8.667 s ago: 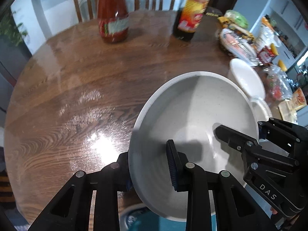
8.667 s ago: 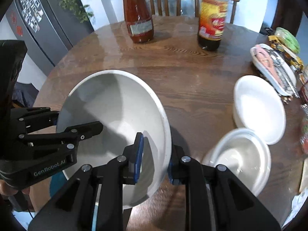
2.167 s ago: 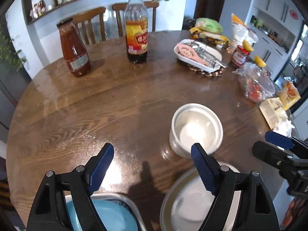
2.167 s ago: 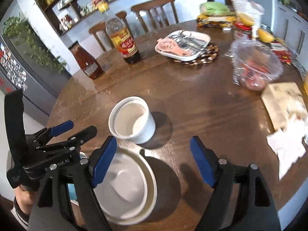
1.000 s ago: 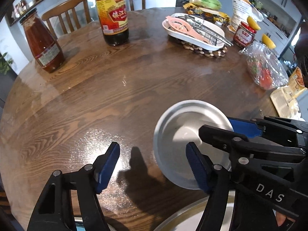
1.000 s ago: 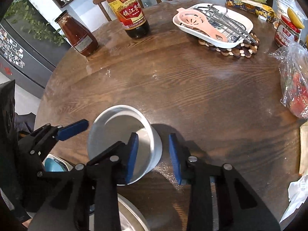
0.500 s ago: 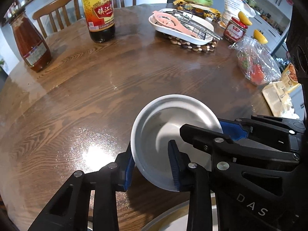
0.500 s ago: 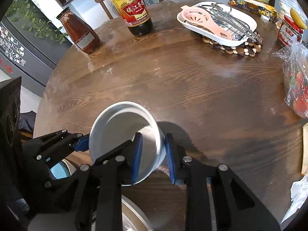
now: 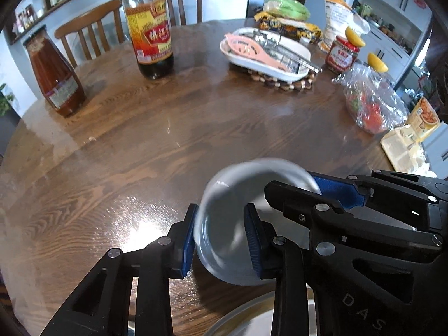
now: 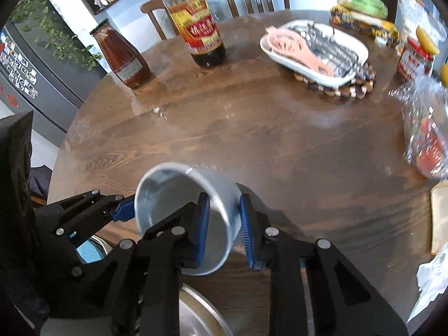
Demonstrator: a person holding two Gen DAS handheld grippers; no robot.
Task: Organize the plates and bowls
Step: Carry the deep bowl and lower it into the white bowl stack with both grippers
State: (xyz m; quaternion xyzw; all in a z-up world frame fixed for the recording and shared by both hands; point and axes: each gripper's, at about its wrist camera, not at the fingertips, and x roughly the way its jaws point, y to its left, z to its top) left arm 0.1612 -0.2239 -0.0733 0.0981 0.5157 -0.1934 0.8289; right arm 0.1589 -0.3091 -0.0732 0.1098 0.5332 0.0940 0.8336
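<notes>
A small deep white bowl is held between both grippers, lifted off the brown table and tilted. My left gripper is shut on its near rim. My right gripper is shut on the opposite rim of the bowl. The right gripper also shows in the left wrist view, and the left gripper shows in the right wrist view. Below them lies a stack of larger pale bowls, also seen in the right wrist view. A teal dish shows partly behind the left gripper.
On the round wooden table stand a dark sauce bottle and a red sauce bottle at the back. A white tray of utensils sits on a beaded mat. A jar, a bag of vegetables and packets lie at the right.
Both grippers have closed on the small bowl and lifted it off the table, tilting it. The view has pulled back and up a little.
</notes>
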